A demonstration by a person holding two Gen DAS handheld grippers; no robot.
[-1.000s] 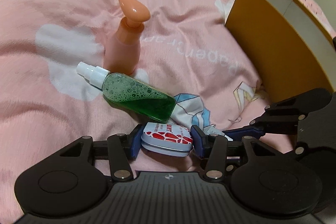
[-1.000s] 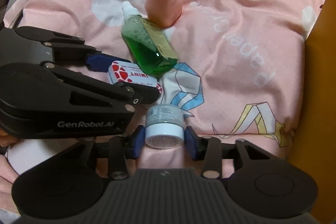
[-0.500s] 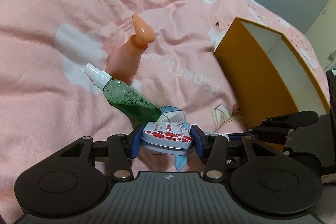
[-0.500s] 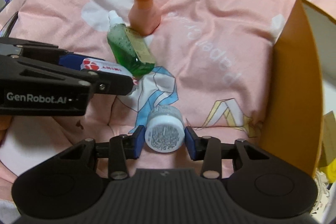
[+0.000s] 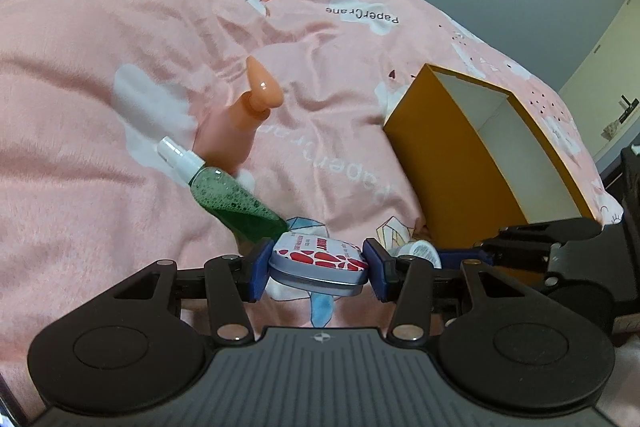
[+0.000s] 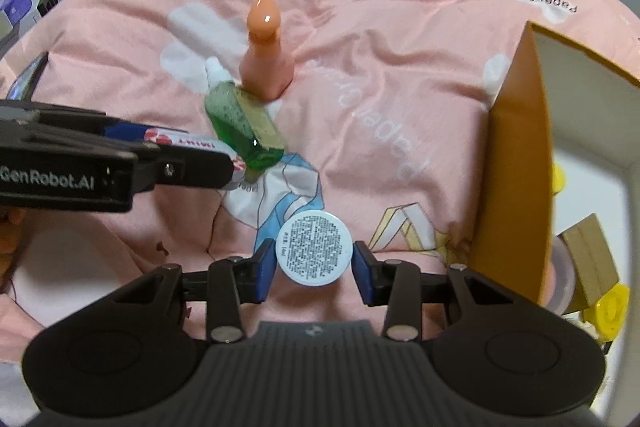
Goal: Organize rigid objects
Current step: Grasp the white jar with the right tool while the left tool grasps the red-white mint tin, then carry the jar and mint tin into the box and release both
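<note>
Soft, even indoor light, slightly dim; shadows faint. A small glare spot on the peach bottle point(image 6: 264, 55). Fisheye bends the edges hard, corners dark, far wall soft.

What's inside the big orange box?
The orange cardboard box has white inner walls; the right wrist view shows yellow plastic pieces and a tan block inside. Its near wall hides the rest.

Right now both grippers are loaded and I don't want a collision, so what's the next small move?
Probably carry the right gripper, shut on the jar, right over the box wall first: it sits nearest, and the left gripper with the tin is close alongside.
</note>
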